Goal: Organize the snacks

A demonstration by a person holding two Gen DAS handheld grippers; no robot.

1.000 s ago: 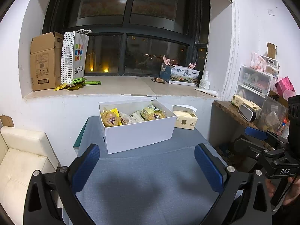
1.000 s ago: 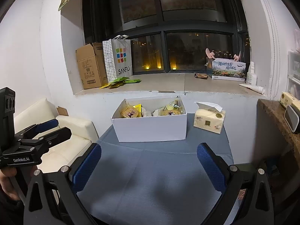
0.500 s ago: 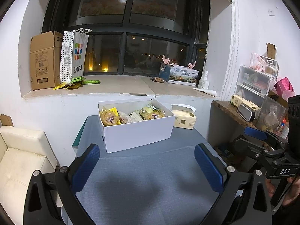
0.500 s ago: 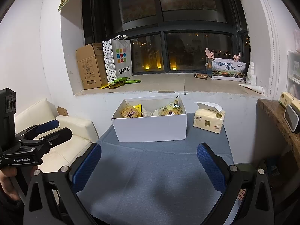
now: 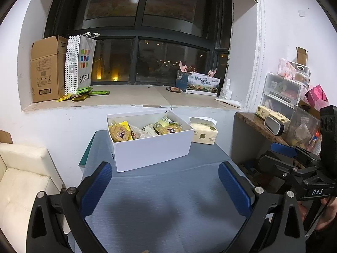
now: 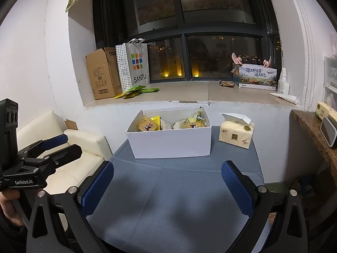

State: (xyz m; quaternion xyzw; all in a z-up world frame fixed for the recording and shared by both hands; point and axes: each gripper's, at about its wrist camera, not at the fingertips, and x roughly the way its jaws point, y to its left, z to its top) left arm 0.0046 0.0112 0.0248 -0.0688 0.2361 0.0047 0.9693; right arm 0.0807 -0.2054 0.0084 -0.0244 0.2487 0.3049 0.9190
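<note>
Left wrist view shows a white cardboard box (image 5: 152, 145) standing open on the grey-blue tablecloth (image 5: 164, 206), toward the far end of the table near the wall. Inside it lie the snack packets (image 5: 145, 129): a yellow-orange bag at the left end, pale wrappers in the middle, and a green-and-yellow bag at the right end. Just beside the box, to its right, sits a soft pack of tissues (image 5: 203, 131) with a sheet poking from the top.

On the window sill (image 5: 130, 98) behind, a brown carton (image 5: 47, 69) stands with its flaps up, its contents hidden, next to a dotted SANFU paper bag (image 5: 79, 63). Flat green sachets (image 5: 84, 92) lie at the bag's foot. Farther right on the sill is a printed gift box (image 5: 200, 83).

Clear plastic drawers (image 5: 280, 92) at the right hold assorted items too small to identify.

The left gripper (image 5: 165, 182) hovers over the near cloth, blue pads spread wide with nothing between them. The right gripper (image 6: 168, 183) is likewise spread apart and holds nothing, aimed at the box (image 6: 170, 139) from the front.
</note>
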